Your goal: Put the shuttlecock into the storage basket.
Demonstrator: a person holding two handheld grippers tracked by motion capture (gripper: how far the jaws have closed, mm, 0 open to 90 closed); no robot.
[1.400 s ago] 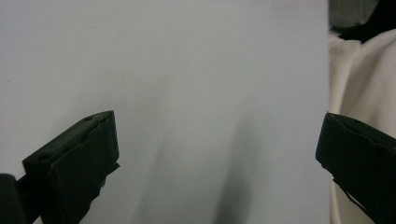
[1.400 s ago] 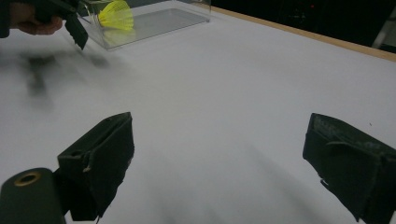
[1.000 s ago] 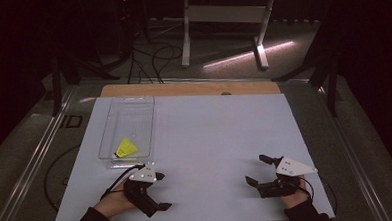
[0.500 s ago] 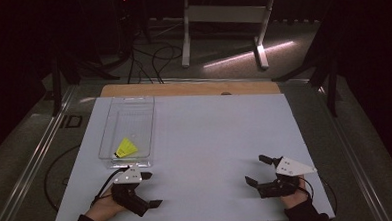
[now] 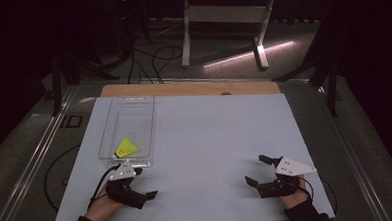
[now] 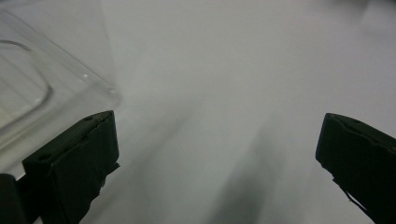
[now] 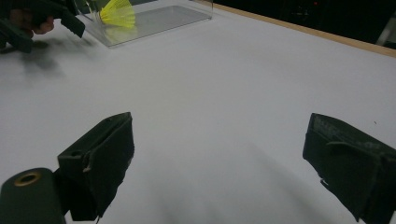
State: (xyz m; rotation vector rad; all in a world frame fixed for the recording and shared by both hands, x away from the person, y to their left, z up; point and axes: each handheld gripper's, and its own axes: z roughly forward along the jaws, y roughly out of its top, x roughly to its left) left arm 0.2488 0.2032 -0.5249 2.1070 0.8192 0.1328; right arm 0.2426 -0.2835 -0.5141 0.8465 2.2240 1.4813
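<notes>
A clear plastic tray (image 5: 126, 101) lies at the left of the white sheet, and a yellow feathered thing (image 5: 126, 147) rests at its near end. Just in front of the tray my left gripper (image 5: 144, 183) is held open with nothing in it. In the left gripper view its jaws (image 6: 217, 140) stand wide apart over bare sheet, the tray corner (image 6: 56, 88) at their left. At the front right my right gripper (image 5: 256, 169) is open and empty. The right gripper view has its jaws (image 7: 219, 149) spread, with the yellow thing (image 7: 116, 13) and tray (image 7: 159, 21) farther off.
The white sheet (image 5: 210, 135) covers most of the table, and a wooden strip (image 5: 193, 88) runs along its far edge. Behind the table stand a metal frame (image 5: 220, 19) and floor cables. The left gripper (image 7: 42, 21) and a hand appear at the right gripper view's top left.
My left gripper has shifted a little to the left, nearer the tray's front end, and stays open. The right gripper has not moved.
</notes>
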